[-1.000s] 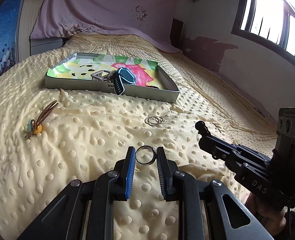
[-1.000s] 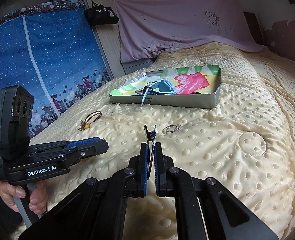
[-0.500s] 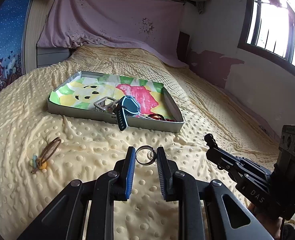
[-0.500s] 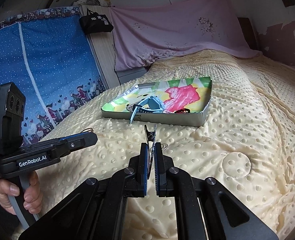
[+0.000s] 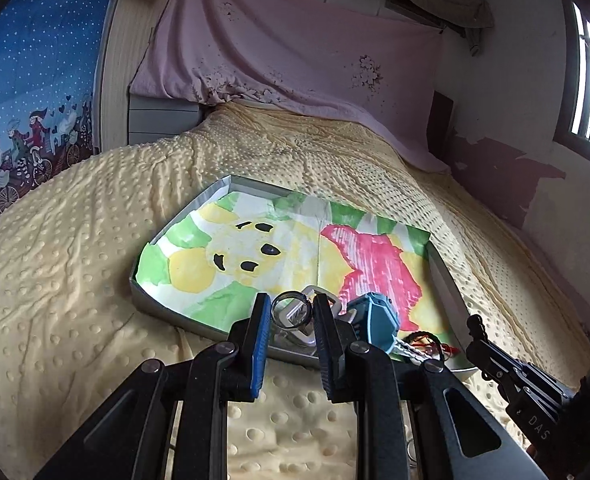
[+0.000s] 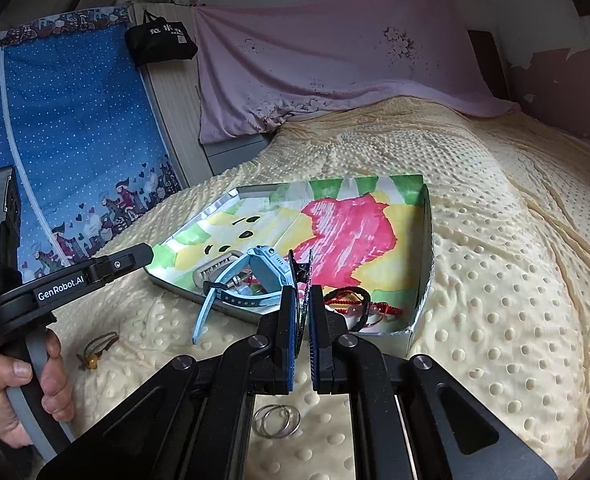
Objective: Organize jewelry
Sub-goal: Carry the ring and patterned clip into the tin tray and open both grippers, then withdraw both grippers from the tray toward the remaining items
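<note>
Spreading under everything is the bed (image 6: 495, 280), its dimpled yellow blanket soft enough that small metal pieces would likely sink into the bumps and need picking from above. On it sits the shallow tray (image 5: 443, 276), lined with a painted paper sheet; it looks light and thin-walled, so I judge it would slide if nudged at the rim.

Inside the tray's near corner, the blue watch (image 6: 263, 268) lies with one rubbery strap drooping over the wall onto the blanket. Its case is rigid and is the better place to grip, since the strap will flex. Beside it lie a red and black cord bracelet (image 6: 351, 300), limp and easily snagged, and a grey metal clasp piece (image 6: 215, 268).

Outside the tray, a brown hair tie with a yellow bead (image 6: 95, 348) rests near the person's left hand (image 6: 23, 392), and two thin wire hoops (image 6: 277, 420) lie touching each other on the blanket below the right tongs.

The left tongs (image 5: 293, 312) stand partly open and pinch a steel ring (image 5: 291, 312) by its outer edge, held above the tray's near wall. It is hard, smooth and light, so it may slip or twist if pressure eases.

The right tongs (image 6: 303, 312) are nearly closed on a thin dark clip (image 6: 301, 268), possibly toothed; the edge-on view leaves that uncertain.
</note>
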